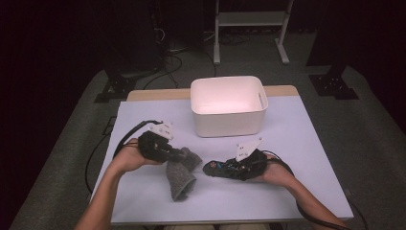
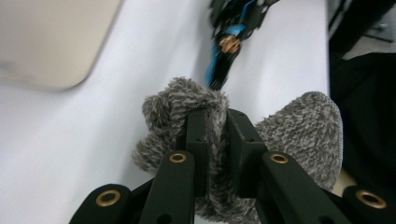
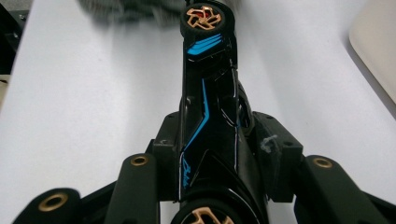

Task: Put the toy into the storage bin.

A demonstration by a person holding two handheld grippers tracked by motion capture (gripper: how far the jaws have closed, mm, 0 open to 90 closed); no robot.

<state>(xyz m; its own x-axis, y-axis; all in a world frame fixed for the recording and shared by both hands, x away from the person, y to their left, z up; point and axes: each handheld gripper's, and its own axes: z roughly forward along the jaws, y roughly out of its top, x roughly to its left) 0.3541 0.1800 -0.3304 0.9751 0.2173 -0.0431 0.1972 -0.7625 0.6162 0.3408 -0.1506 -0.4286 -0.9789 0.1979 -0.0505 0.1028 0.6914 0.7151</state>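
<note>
Item one, our left gripper (image 2: 215, 135): jaws nearly closed, pinching a fold of the grey fuzzy sock (image 2: 303, 135), which hangs with its lower end on the white table (image 1: 287, 191). Item two, our right gripper (image 3: 219, 158): jaws clamped on the body of a black toy car (image 3: 208, 107) with blue stripes and copper wheels, its nose toward the sock. Beyond both, we list a white bin (image 1: 228, 123), standing upright at the table's far side.

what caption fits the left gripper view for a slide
Left gripper shut on a fuzzy grey sock above the white table, a black and blue toy car beyond.
</note>
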